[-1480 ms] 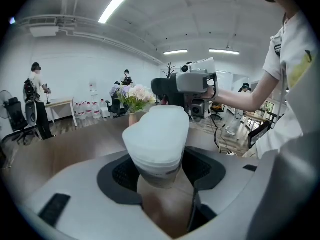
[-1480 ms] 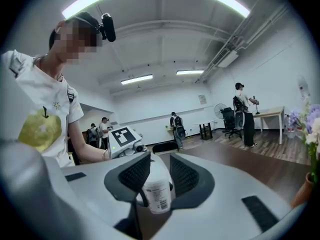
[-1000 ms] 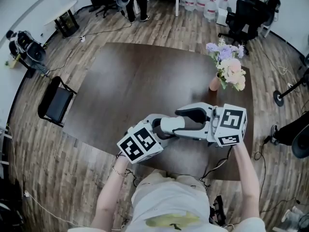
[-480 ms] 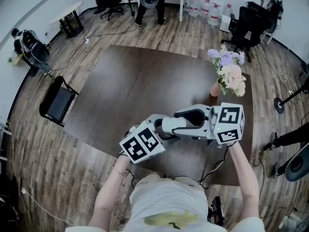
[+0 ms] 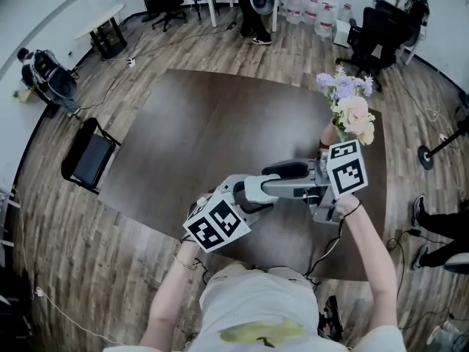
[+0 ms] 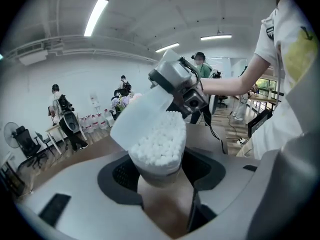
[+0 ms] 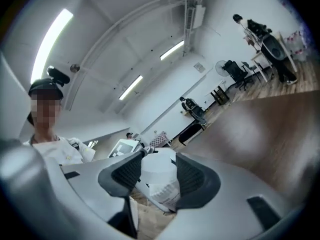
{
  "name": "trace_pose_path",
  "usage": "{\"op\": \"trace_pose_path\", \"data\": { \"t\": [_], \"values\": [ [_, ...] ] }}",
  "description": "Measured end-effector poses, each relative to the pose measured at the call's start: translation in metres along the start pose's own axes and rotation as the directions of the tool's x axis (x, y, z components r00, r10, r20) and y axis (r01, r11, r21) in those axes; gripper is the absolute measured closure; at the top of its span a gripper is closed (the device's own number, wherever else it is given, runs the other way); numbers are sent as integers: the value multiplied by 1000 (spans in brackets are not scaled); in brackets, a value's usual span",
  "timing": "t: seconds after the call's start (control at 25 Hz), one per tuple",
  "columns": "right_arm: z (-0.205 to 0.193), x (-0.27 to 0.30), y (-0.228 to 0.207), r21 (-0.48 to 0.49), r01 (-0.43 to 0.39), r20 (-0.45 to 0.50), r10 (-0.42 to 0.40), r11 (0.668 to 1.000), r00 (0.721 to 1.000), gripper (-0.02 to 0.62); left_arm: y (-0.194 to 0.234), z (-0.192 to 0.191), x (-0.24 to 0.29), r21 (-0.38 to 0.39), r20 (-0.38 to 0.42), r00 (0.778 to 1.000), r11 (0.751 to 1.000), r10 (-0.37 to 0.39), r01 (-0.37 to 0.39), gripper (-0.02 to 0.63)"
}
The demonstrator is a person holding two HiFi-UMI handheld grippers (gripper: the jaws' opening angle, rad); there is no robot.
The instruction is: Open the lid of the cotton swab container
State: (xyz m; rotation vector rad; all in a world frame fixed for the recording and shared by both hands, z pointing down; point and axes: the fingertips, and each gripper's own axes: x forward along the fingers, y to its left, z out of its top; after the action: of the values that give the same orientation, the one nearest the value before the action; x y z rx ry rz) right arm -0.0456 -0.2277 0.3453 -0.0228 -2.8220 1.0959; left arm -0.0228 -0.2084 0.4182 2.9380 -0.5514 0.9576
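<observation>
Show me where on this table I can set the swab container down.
The table is bare across its middle, far and left parts, from the vase over toward the black chair. It is crowded only at the near edge, where the left tool and right tool meet at the container, and beside the vase.
</observation>
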Motion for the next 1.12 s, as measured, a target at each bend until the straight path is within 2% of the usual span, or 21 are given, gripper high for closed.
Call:
{"op": "trace_pose_path", "data": {
  "t": [0.12, 0.28, 0.44, 0.56, 0.68, 0.8, 1.12],
  "values": [
    [4, 0, -1, 108, -47, 21, 45, 993, 999, 379, 0, 1, -2, 17, 23, 1000, 1000, 9, -9, 344],
    [7, 0, -5, 234, -97, 53, 87, 967, 995, 382, 0, 2, -4, 33, 43, 999, 999, 22, -24, 344],
    [11, -2, -9, 370, -158, 95, 132, 916, 987, 387, 1, 4, -4, 56, 58, 997, 997, 42, -45, 344],
    [13, -4, -12, 438, -201, 126, 161, 876, 979, 387, 1, 4, -1, 60, 60, 997, 996, 56, -59, 345],
    [12, -5, -15, 465, -213, 135, 169, 859, 976, 387, 1, 2, 1, 48, 61, 997, 997, 54, -57, 345],
    [11, -3, -15, 466, -221, 140, 175, 857, 975, 387, 0, 2, 0, 43, 66, 996, 997, 54, -57, 347],
    [15, -3, -16, 394, -191, 156, 139, 899, 978, 385, 1, -5, 0, -43, 106, 993, 998, 51, -47, 348]
  ]
}}
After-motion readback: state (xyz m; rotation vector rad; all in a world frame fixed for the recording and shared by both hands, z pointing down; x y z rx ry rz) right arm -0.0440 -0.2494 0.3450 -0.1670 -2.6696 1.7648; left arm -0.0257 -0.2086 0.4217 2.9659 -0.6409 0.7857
